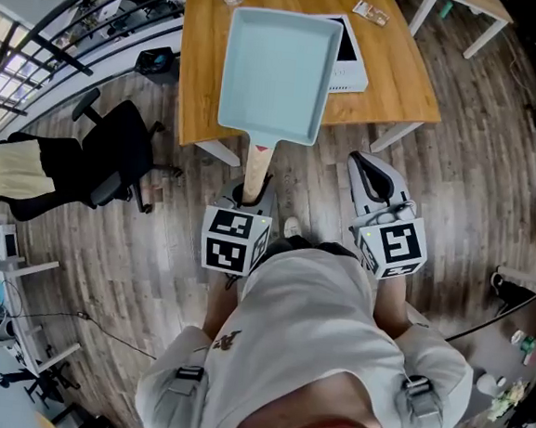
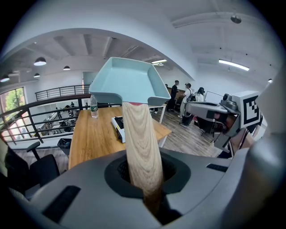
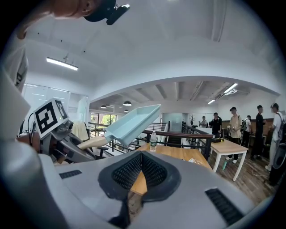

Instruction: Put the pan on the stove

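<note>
Pan, pale blue and empty, is pinched by its wooden handle in the left gripper and held aloft over the table's near edge, partly covering the white stove, while the right gripper is seen pressed together, empty, over open floor.

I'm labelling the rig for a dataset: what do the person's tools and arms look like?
The left tool and right tool are light grey moulded shells with black ribbed pads. Each carries a white cube with black square markers. The person wears a white short-sleeved shirt; grey straps sit at the shoulders.
</note>
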`<action>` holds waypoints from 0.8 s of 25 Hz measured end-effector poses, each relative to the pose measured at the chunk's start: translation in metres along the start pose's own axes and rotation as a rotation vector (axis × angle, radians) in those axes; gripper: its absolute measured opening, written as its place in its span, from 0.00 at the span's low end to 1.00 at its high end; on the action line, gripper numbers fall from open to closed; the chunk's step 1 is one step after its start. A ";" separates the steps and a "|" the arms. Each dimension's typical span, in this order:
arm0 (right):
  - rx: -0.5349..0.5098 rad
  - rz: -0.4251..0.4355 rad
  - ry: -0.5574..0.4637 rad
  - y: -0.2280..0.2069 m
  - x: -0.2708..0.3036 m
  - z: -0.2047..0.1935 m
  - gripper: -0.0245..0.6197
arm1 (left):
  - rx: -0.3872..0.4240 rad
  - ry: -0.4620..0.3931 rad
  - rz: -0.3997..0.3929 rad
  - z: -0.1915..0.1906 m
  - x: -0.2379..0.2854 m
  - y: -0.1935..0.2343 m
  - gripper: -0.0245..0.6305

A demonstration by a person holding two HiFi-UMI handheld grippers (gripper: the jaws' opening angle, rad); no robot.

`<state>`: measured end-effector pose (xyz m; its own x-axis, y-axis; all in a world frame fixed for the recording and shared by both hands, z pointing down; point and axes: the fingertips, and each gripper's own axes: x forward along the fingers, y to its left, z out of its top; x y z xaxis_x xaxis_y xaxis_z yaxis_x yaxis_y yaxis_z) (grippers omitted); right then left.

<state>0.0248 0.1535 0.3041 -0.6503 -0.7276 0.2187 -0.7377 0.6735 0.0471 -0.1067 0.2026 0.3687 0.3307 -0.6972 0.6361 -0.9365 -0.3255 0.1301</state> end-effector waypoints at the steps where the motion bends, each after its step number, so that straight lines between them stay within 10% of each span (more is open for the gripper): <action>1: 0.001 -0.006 -0.001 0.000 0.003 0.001 0.07 | 0.004 0.002 -0.003 0.001 0.001 0.004 0.10; 20: 0.027 -0.031 0.020 -0.040 0.060 -0.001 0.07 | 0.023 0.034 -0.019 0.034 0.051 0.033 0.10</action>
<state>0.0157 0.0826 0.3162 -0.6233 -0.7453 0.2368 -0.7625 0.6464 0.0277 -0.1168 0.1346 0.3797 0.3434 -0.6686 0.6595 -0.9273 -0.3528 0.1252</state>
